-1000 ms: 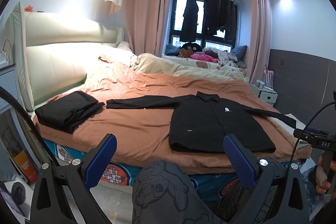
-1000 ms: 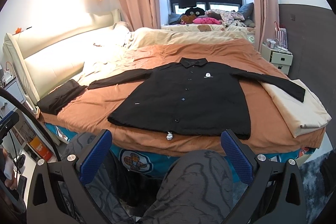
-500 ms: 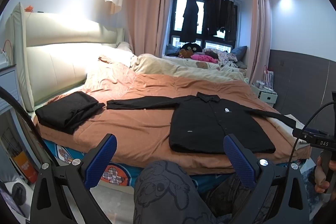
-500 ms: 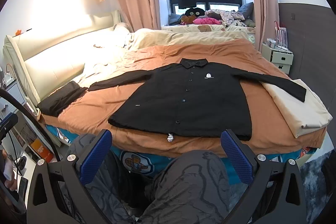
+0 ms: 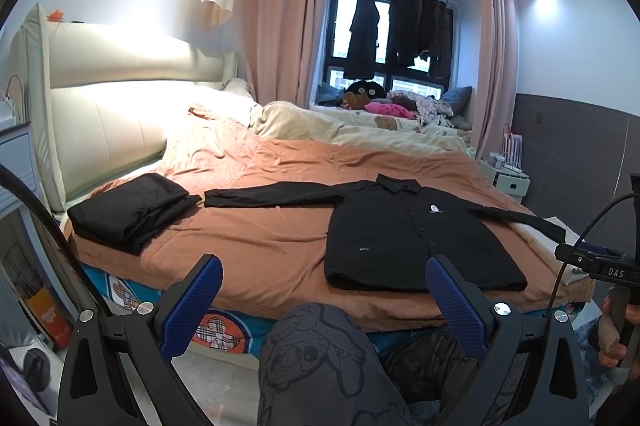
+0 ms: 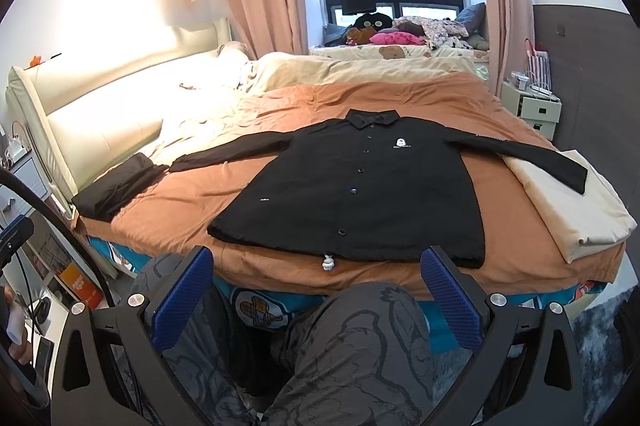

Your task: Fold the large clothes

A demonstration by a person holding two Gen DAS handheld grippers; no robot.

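Observation:
A black button-up jacket [image 6: 360, 194] lies flat and face up on the orange bedspread [image 6: 180, 202], sleeves spread to both sides, hem toward me; it also shows in the left wrist view [image 5: 408, 238]. A white cord toggle [image 6: 328, 263] hangs at its hem. My left gripper [image 5: 322, 290] is open and empty, held off the bed's near edge, left of the jacket. My right gripper [image 6: 316, 280] is open and empty, just short of the jacket's hem.
A folded black garment [image 5: 128, 210] lies at the bed's left corner. A folded cream blanket [image 6: 572, 202] lies under the jacket's right sleeve. The person's knee in patterned trousers [image 6: 360, 346] is between the fingers. A white nightstand [image 6: 532, 106] stands at the far right.
The right gripper has edged slightly toward the bed, so the jacket looks a little closer. The left view has barely shifted. Both grippers stay open.

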